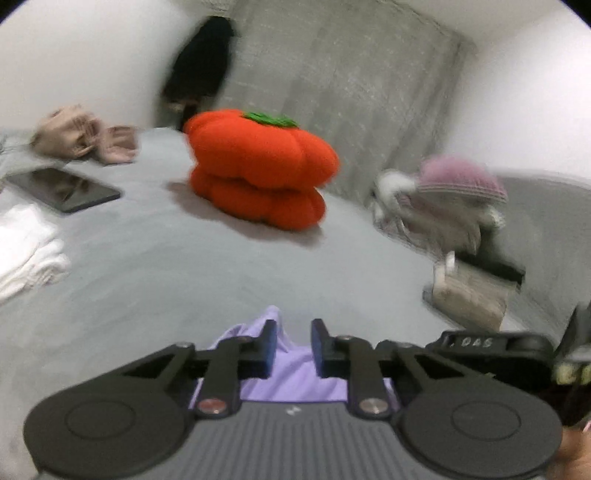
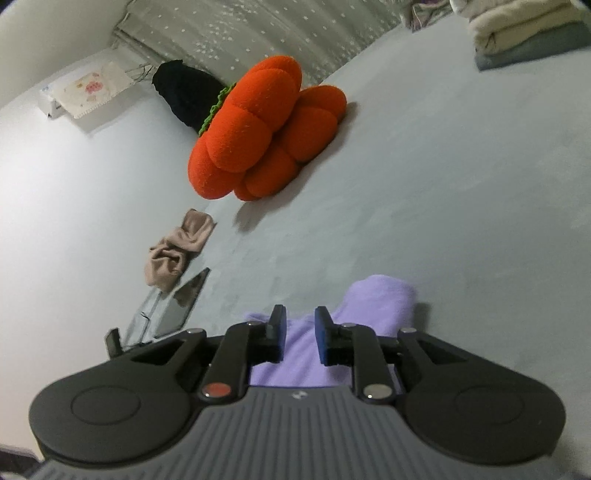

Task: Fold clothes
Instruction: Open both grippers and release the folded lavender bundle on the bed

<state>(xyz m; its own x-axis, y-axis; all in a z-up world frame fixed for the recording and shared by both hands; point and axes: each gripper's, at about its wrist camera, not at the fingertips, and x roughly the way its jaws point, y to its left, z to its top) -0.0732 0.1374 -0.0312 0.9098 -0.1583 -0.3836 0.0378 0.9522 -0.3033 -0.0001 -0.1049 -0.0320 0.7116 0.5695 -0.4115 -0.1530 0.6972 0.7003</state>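
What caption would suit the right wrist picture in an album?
Open right tool poised over a lilac garment on a grey bed, with an orange pumpkin cushion beyond.

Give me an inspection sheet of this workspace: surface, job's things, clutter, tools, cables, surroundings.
Surface: grey bed cover, smooth where it shows.
Job's things: lilac garment lying under both tools; white folded cloth at the left edge; cream and grey folded stack far off.
Clutter: orange pumpkin cushion; crumpled beige cloth; dark phone; pink knitted hat on a pale heap; black bundle by the wall.
Tools: left tool open over the lilac garment; right tool open over it too. Contact with the fabric cannot be told.
Cables: nothing seen.
Surroundings: white wall; grey star-patterned curtain; left view is motion-blurred.
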